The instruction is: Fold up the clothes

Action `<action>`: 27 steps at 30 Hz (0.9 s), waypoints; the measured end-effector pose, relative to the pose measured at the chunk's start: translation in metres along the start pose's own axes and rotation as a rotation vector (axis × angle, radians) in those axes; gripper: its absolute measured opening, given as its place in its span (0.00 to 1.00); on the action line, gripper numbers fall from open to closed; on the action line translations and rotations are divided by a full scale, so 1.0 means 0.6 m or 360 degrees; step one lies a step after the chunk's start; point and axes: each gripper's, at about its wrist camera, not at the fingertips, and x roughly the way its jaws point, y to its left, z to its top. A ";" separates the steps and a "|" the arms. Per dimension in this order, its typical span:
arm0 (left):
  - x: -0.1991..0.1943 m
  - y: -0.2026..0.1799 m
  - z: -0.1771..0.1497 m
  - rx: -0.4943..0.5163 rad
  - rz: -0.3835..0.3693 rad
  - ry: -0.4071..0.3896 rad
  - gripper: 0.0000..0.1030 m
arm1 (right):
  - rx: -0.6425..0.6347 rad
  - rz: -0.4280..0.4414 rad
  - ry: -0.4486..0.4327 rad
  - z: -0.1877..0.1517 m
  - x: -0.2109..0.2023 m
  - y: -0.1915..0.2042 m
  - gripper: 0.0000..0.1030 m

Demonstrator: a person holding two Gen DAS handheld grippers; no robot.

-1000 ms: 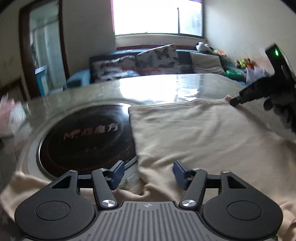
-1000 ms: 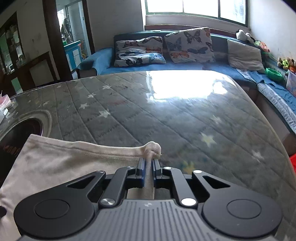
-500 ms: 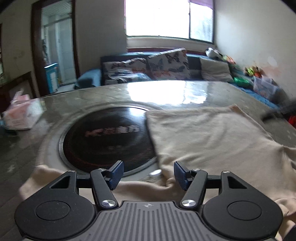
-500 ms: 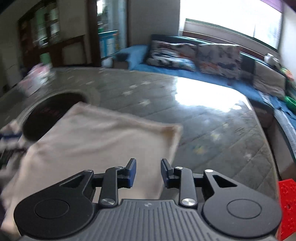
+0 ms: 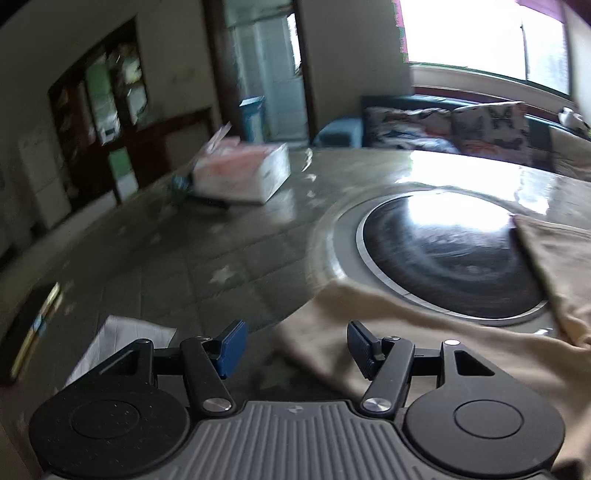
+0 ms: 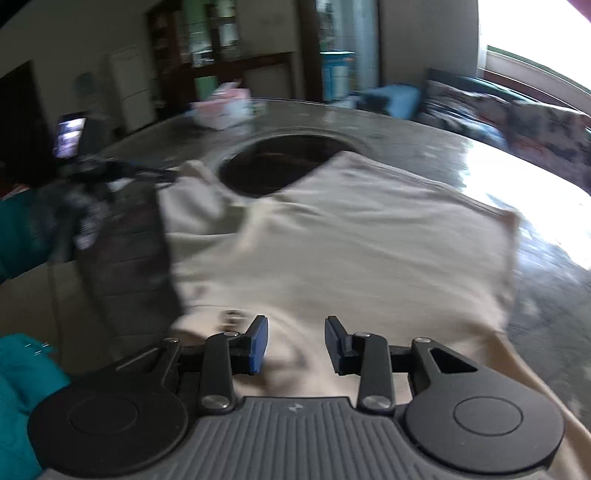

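Cream garment (image 6: 369, 236) lies spread on the surface (image 5: 221, 258), partly over the dark round inset (image 5: 447, 254). Left gripper (image 5: 293, 345) jaws apart, empty. Right gripper (image 6: 295, 345) jaws just opening, nothing clamped between them

I log: bright window (image 5: 480, 33) upper right; blue sofa with butterfly-print cushions (image 5: 443, 125) beneath; open doorway (image 5: 266, 70); dark wooden glass-fronted cabinet (image 5: 99, 99) left; pale walls.

No text, label or number can be read; both views are blurred, printing on the tissue box (image 5: 242, 173) included.
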 end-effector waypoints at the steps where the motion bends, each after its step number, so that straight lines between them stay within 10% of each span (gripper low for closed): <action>1: 0.003 0.005 0.001 -0.0026 -0.0022 0.0007 0.62 | -0.0025 0.0031 -0.0003 0.001 0.003 0.012 0.33; 4: 0.005 0.008 0.003 -0.0020 -0.0070 0.0006 0.53 | -0.0065 0.0076 0.0002 0.001 0.012 0.033 0.33; 9: 0.006 0.002 0.002 0.0017 -0.0189 -0.0029 0.11 | -0.0073 0.0102 -0.0005 0.003 0.015 0.050 0.43; 18: -0.013 0.028 0.026 -0.0054 -0.0127 -0.0146 0.08 | -0.0185 0.0128 -0.0001 0.006 0.031 0.080 0.47; 27: -0.013 0.046 0.026 -0.0049 -0.0068 -0.0144 0.08 | -0.0197 0.0173 0.0020 -0.011 0.058 0.100 0.27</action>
